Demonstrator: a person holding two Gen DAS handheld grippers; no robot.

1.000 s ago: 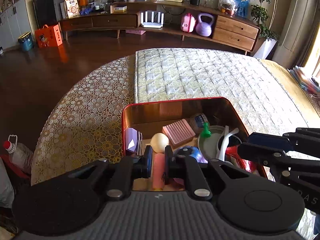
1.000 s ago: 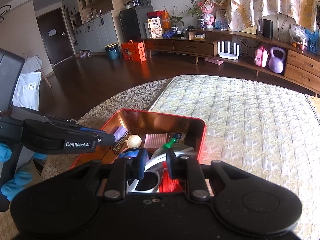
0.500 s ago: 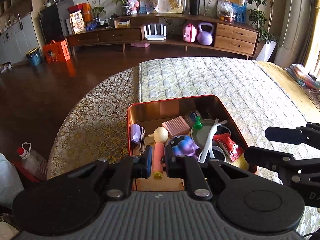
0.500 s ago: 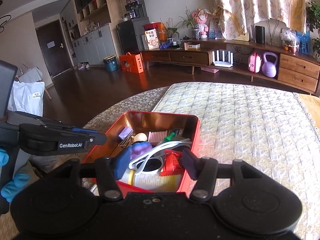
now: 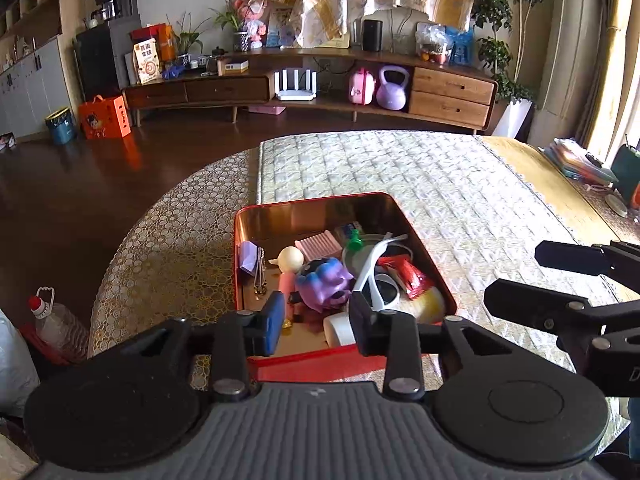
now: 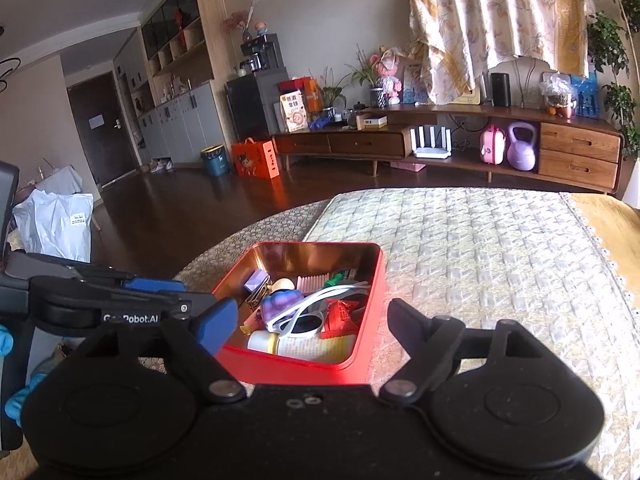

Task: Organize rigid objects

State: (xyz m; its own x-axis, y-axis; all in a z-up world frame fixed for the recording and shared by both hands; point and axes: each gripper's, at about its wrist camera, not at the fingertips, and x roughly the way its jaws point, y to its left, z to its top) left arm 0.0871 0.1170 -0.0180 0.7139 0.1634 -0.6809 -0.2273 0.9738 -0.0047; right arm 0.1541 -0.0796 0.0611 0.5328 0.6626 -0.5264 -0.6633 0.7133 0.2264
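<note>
A red tin box [image 5: 424,256] [image 6: 376,280] sits on the quilted table. It holds white sunglasses [image 5: 378,280] [image 6: 308,312], a purple toy [image 5: 324,280] [image 6: 280,302], a pink-bodied doll [image 5: 290,260], a pink ridged block [image 5: 318,242], a red packet [image 5: 412,278] [image 6: 340,316], a green pin [image 5: 354,242] and a white bottle [image 6: 304,346]. My left gripper [image 5: 316,322] is open and empty, just above the box's near edge. My right gripper [image 6: 310,326] is open and empty, in front of the box. It also shows at the right of the left wrist view [image 5: 560,276].
The table carries a quilted cloth [image 5: 400,172] and a gold lace cloth [image 5: 168,248] at its left. A plastic bottle [image 5: 56,320] stands on the floor at the left. A long wooden sideboard [image 5: 320,88] lines the far wall.
Both grippers have opened and pulled back and up from the box. The objects they were over now lie in the box.
</note>
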